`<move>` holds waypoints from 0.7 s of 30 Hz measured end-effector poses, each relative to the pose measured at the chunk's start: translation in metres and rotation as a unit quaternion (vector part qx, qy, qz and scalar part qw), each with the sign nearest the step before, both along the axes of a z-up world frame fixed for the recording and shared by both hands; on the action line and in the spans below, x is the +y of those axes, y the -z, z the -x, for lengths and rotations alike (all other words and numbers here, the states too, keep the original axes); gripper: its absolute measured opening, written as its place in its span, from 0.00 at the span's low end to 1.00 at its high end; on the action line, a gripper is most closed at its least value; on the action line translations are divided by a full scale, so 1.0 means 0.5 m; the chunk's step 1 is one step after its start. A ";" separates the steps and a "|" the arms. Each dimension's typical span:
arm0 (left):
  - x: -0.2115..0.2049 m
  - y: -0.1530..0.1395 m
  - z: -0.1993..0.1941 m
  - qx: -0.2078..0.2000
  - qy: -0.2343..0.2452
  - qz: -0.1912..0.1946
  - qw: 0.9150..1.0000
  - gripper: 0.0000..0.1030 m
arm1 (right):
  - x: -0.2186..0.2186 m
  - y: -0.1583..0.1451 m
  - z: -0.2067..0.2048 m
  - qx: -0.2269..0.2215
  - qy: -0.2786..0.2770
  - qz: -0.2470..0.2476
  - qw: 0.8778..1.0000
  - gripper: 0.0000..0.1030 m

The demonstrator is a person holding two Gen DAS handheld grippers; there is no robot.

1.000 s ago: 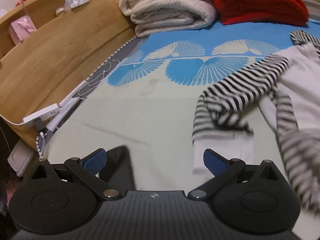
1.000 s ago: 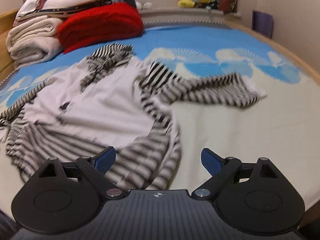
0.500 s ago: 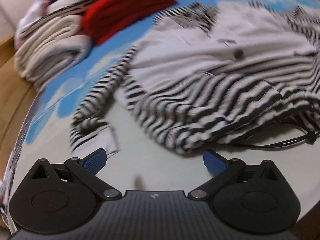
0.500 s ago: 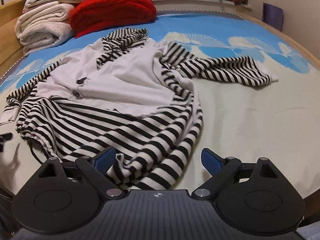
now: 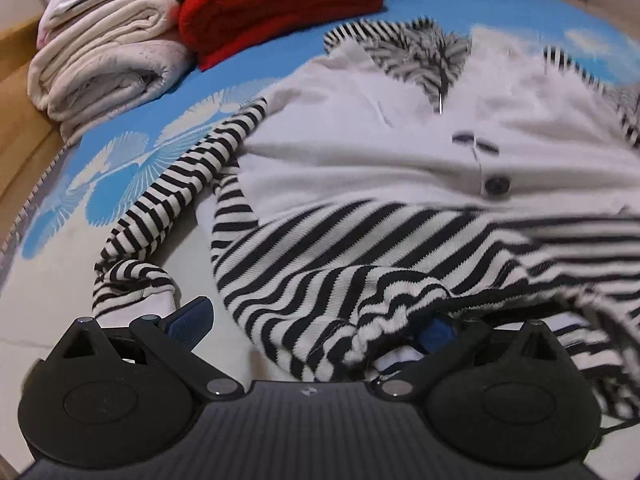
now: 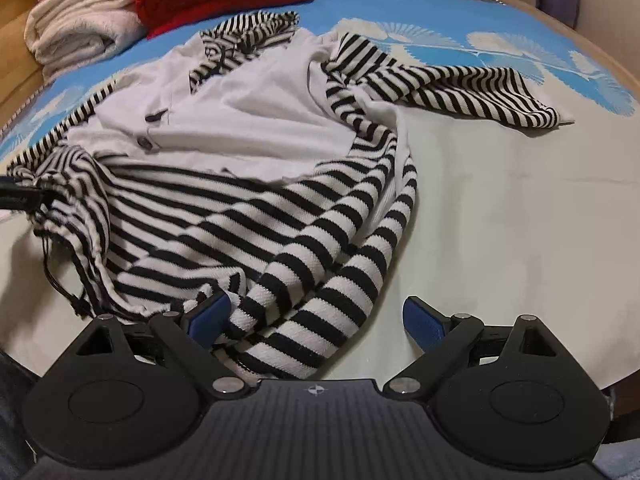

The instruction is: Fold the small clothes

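Note:
A small black-and-white striped top [image 5: 360, 240] with a plain white chest panel and dark buttons lies crumpled on the bed, also in the right wrist view [image 6: 248, 152]. My left gripper [image 5: 312, 326] is open at the hem's left corner; the striped hem drapes over its right finger. My right gripper [image 6: 316, 316] is open at the hem's right corner, with striped folds between its fingers. One sleeve [image 6: 472, 92] stretches out to the right. The other sleeve [image 5: 160, 216] lies bunched at the left.
Folded cream blankets [image 5: 108, 68] and a red knit [image 5: 276, 4] are stacked at the head of the bed. The sheet [image 6: 520, 200] is pale with blue fan prints. A wooden bed frame [image 5: 20, 128] runs along the left; the left gripper's tip [image 6: 20, 198] shows at the hem.
Both grippers have moved in low toward the hem of the top. The left one swung from the bed's left side onto the hem corner, which now covers its right finger.

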State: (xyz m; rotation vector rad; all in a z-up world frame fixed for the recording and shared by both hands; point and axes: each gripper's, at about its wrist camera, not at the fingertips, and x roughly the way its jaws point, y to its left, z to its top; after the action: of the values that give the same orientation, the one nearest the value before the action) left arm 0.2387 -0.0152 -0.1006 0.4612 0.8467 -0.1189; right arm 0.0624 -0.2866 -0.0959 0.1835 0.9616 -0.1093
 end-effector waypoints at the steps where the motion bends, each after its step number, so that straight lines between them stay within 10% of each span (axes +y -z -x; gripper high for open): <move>1: -0.009 0.008 0.000 -0.001 0.002 -0.015 1.000 1.00 | -0.001 0.001 -0.001 0.003 0.001 0.002 1.000 0.91; 6: -0.026 0.019 -0.002 -0.011 0.007 -0.031 0.999 0.88 | -0.008 -0.003 0.005 0.002 -0.001 0.001 1.000 0.91; 12: -0.002 -0.014 0.035 0.009 0.025 0.030 0.999 0.17 | -0.027 -0.009 0.017 -0.006 0.002 -0.003 1.000 0.91; 21: 0.107 -0.064 0.174 0.024 -0.016 0.052 0.998 0.10 | -0.097 -0.022 0.054 -0.032 0.059 -0.021 0.998 0.91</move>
State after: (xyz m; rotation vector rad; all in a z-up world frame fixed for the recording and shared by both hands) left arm 0.1519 0.0384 -0.0685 0.3478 0.8894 -0.1442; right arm 0.0356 -0.3352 -0.0847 0.2802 0.8895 -0.1912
